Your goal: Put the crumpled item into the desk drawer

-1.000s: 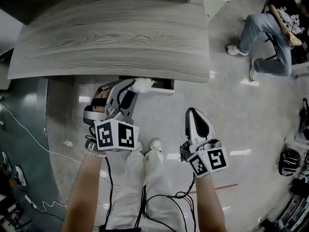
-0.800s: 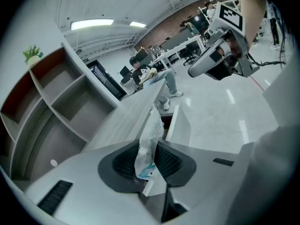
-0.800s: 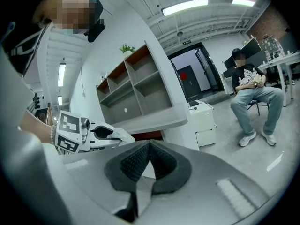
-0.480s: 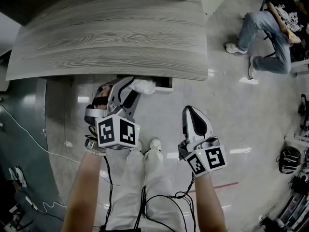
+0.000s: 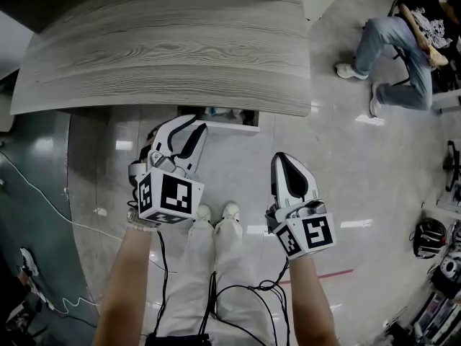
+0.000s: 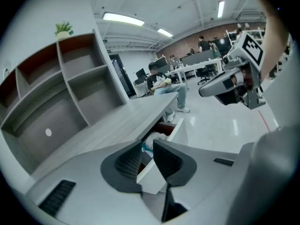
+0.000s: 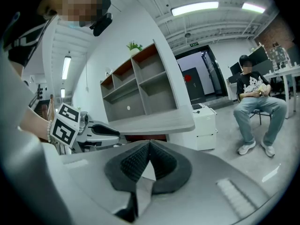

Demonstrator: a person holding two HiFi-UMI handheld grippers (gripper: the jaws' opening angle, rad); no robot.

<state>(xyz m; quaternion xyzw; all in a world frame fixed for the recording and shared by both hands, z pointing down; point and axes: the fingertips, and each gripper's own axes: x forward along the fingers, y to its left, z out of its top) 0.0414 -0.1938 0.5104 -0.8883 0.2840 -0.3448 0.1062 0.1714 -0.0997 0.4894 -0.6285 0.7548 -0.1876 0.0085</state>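
Left gripper (image 6: 146,150) hangs released, its jaws just narrowed with nothing between them. At its 3 o'clock the right gripper (image 5: 285,163) is clenched on nothing. The crumpled item (image 6: 156,137) lies inside the open drawer (image 5: 243,127) at 12 o'clock, under the desk (image 5: 166,56). The placing looks done. The likely next move is pushing the drawer closed, and nothing blocks it. A seated person (image 5: 403,56) sits well apart at 2 o'clock.

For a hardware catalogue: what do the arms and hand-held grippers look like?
The left hand-held gripper and right hand-held gripper are white shells with black ribbed pads, each with a black-and-white marker cube. Black cables trail below. No sleeves; one beaded bracelet.
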